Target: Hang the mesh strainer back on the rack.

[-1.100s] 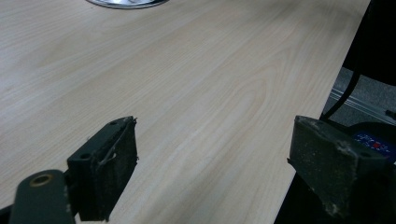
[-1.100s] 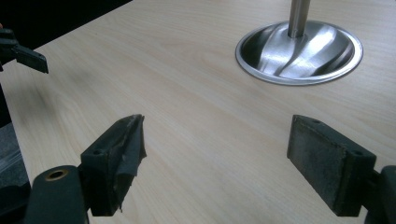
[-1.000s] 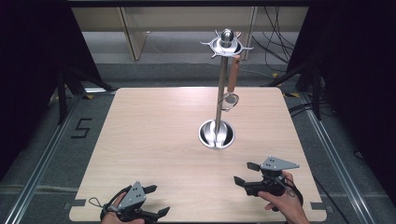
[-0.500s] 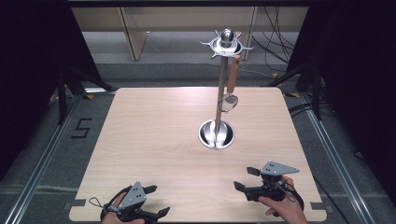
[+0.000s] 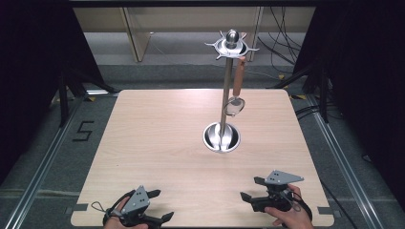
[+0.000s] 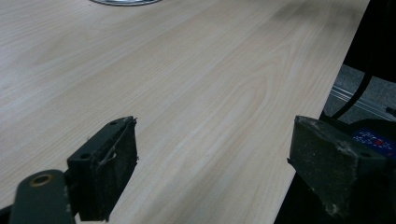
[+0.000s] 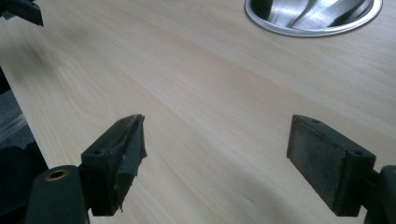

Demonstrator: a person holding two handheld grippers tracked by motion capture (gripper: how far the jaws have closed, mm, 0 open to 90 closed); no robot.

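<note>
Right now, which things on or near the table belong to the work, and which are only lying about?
Belong to the work:
stand
spoon hanging on it
left gripper, open
right gripper, open

Only lying about:
cables on the floor
wooden shelf behind the table

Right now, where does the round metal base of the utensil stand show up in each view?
High view: the round base sits right of table centre.
Left gripper view: a rim sliver at the top edge.
Right gripper view: top right.
Shared landmark: the wooden table.
</note>
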